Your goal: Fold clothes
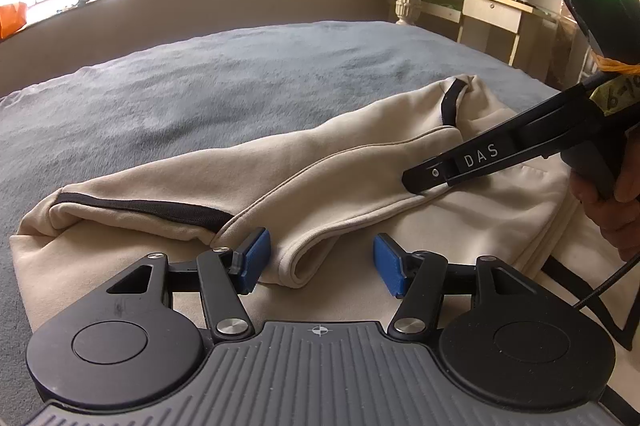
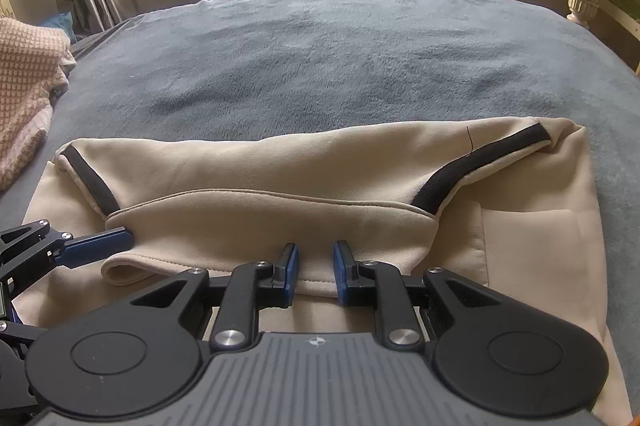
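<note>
One cream garment with two black trim bands lies partly folded on the near part of a blue-grey blanket covering the bed. Two grippers work at it. The left gripper hovers over the garment's near folded hem, its two blue pads set wide apart with nothing between them. The right gripper sits at the near hem too, its jaws narrower but parted, the cloth edge lying under the gap; whether the pads touch the fabric is hard to tell. At far left, one pink knitted cloth is cut off by the frame. One white bedpost finial stands at far right.
</note>
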`<state>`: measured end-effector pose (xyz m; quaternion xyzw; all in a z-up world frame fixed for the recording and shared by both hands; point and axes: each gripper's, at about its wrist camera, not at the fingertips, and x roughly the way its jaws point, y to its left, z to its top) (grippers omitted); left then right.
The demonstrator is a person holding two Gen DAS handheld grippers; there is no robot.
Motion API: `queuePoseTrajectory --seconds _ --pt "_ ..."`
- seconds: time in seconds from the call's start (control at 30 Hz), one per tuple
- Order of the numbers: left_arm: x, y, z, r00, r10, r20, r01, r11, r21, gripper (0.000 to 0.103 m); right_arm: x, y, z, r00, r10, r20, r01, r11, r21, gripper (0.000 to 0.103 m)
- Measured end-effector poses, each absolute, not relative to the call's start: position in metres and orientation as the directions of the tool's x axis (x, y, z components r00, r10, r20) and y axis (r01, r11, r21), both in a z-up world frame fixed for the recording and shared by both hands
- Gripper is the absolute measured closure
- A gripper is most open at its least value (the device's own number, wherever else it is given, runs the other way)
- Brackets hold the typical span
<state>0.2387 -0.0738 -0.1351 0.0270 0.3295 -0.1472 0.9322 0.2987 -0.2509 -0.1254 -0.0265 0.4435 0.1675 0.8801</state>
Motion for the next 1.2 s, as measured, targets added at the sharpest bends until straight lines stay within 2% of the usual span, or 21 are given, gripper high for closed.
queuePoseTrajectory --seconds 1.2 --pt "0.2416 -0.0757 -0.1321 0.723 -0.249 -0.645 0.272 0.960 -0.065 0.040 0.2951 -0.2538 -0.1268 0.569 0.287 -0.771 -0.320 0.941 0.114 0.083"
